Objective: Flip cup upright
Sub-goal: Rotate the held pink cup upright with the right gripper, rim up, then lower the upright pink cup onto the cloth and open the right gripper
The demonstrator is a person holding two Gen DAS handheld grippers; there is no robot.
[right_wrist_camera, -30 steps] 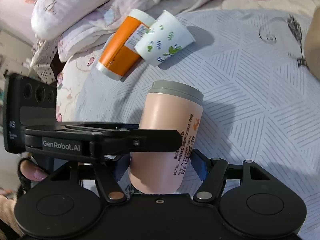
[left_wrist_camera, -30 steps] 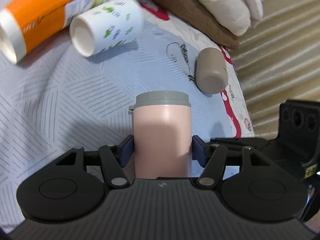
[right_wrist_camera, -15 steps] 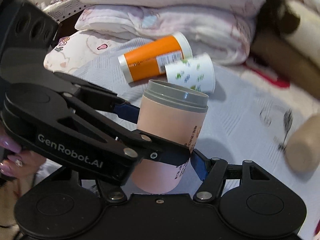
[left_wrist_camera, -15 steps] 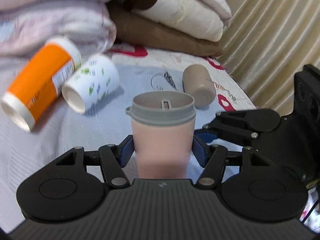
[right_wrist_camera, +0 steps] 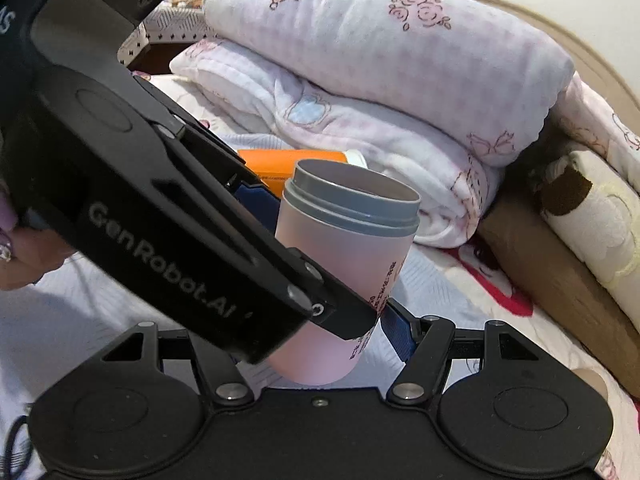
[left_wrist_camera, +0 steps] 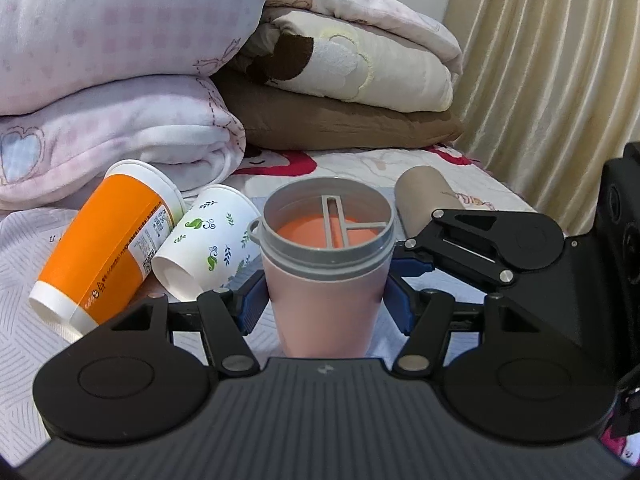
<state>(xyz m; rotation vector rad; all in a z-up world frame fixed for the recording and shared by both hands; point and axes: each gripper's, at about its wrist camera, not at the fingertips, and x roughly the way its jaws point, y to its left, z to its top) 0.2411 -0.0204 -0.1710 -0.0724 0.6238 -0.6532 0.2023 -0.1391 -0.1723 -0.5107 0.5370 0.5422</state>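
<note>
Tumbler [left_wrist_camera: 326, 280] stands near upright, long axis vertical, mouth up, clamped between my left claw [left_wrist_camera: 326, 304] and right claw [right_wrist_camera: 348, 320] over the bed [left_wrist_camera: 24, 248].

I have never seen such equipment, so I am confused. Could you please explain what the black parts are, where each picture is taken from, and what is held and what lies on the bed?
The black parts are two hand-held grippers, each with two blue-padded fingers; a person carries one in each hand. There is no robot arm. Each picture comes from a camera on one gripper, looking forward along its fingers.

In the left wrist view, the left gripper is closed on the pink cup, which stands with its grey open rim up. The other gripper comes in from the right side.

In the right wrist view, the right gripper has the same pink cup between its fingers, with the left gripper crossing in front. Whether the right one is squeezing is unclear.

On the bed sheet lie an orange cup, a white leaf-print cup and a beige cup, all on their sides. Folded blankets are piled behind.
</note>
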